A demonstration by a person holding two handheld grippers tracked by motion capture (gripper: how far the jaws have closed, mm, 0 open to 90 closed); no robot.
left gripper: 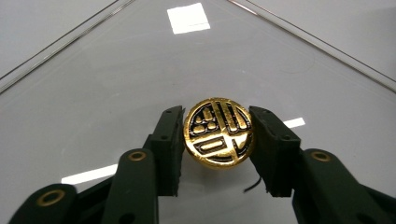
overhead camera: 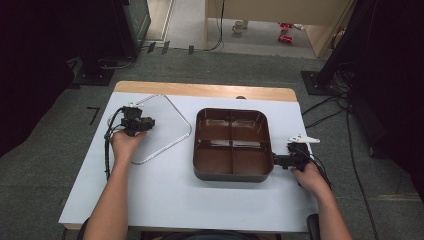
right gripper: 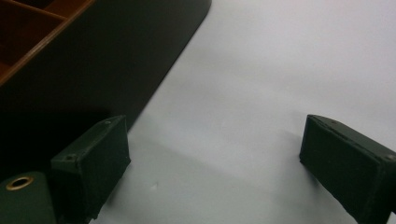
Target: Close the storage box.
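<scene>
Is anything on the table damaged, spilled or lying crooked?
Nothing looks damaged or spilled. The glass lid lies turned at an angle to the brown tray, which sits square and empty. The left tongs grip its gold knob; the right tongs are open beside the tray.

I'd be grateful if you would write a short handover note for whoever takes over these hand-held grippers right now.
Left hand-held gripper: jaws around the gold knob of the glass lid, which lies flat on the table, left of the tray.
Right hand-held gripper: open, holding nothing, low over the table beside the right wall of the brown four-compartment tray.
Done: lid knob grasped.
Left: probably lift the lid and set it on the tray.
</scene>
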